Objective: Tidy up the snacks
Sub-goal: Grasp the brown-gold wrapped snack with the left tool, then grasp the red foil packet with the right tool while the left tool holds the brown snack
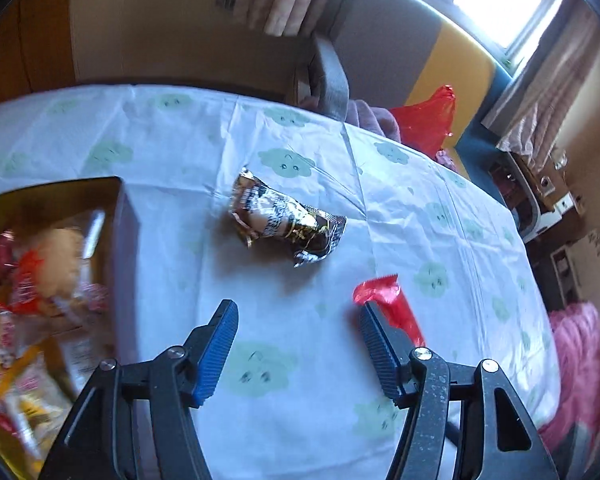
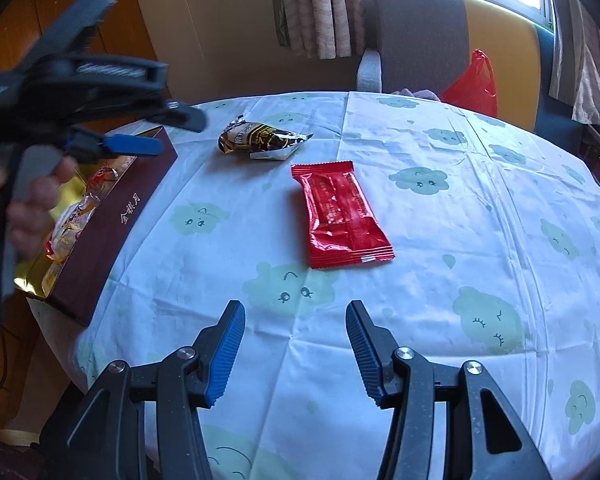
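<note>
Now with both grippers spread and empty, drop left gripper (image 1: 296, 344) squarely over the crinkled dark packet (image 1: 284, 220) lying beside the box (image 2: 112, 224), pinch its middle, not the foil ends.

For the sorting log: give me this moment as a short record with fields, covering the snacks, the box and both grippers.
surface: round table under a cloud-print cloth
box: dark red box, open, at the table's left edge, with wrapped snacks inside
loose snacks: red packet flat near the middle; black-and-gold packet farther back, crumpled
left gripper: jaws apart, nothing between them, black-and-gold packet ahead
right gripper: jaws apart, empty, red packet ahead
still to do: both loose packets lie outside the box
</note>
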The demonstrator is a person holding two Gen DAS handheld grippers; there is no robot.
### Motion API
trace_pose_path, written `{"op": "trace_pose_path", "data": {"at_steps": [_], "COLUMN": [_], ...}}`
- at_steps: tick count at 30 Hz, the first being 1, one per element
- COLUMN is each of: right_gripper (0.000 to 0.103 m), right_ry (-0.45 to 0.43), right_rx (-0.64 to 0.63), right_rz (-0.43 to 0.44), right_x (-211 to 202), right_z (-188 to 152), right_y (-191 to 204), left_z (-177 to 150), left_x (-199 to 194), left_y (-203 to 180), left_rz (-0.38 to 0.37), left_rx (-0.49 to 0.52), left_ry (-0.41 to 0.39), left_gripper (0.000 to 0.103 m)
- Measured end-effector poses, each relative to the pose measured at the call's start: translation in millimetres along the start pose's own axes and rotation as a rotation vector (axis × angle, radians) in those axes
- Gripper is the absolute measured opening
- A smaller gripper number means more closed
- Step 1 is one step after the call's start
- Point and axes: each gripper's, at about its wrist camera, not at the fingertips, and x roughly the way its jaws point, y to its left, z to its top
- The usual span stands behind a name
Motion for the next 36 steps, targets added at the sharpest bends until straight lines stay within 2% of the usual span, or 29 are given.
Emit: {"op": "trace_pose_path", "data": {"at_steps": [5,12,16,18,20,22,23,24,26,30,36], "right_gripper": [0.054,0.054,0.054,0.054,0.054,0.054,0.054,0.054,0.054,0.054,0.054], "right_ry": [0.002,-0.013,-0.015,-0.015,-0.015,-0.016,-0.017,-0.018,-0.022,-0.034,-0.04], "right_rx": [0.017,0.04,0.047,0.053,0.058,0.062,0.066,0.07,0.082,0.122,0.124], "right_rz": [-0.004,0.005,0.012,0.018,0.02,0.019,0.019,0.019,0.019,0.016,0.019], "right_x": [1.0,0.4,2.8,4.4,6.1,6.2,6.0,6.0,6.0,5.3,8.7], "right_z": [3.4,12.6,15.9,17.0,18.2,18.5,18.8,19.1,20.2,26.0,45.8], "right_y": [-14.1,-29.4,-35.2,-37.3,-39.1,-40.4,-41.4,-42.7,-46.2,-57.0,-64.9], "left_z": [28.5,60.3,78.9,87.3,90.3,86.8,82.2,76.9,63.3,38.7,-22.8], "left_x": [47.7,89.6,95.0,97.8,104.4,111.5,115.3,118.1,113.7,93.5,57.1], "left_y": [-0.6,10.6,6.2,-1.7,-10.8,-16.7,-18.0,-16.6,-14.4,-2.7,-6.9], "left_rz": [-0.005,0.048,0.084,0.119,0.149,0.189,0.211,0.225,0.248,0.21,0.187], "left_rx": [-0.092,-0.186,-0.149,-0.093,-0.024,0.04,0.074,0.098,0.161,0.14,0.177], "left_ry": [0.052,0.072,0.052,0.041,0.057,0.071,0.084,0.097,0.056,0.057,0.058], "left_gripper": [0.064,0.065,0.065,0.071,0.072,0.071,0.068,0.046,0.035,0.031,0.031]}}
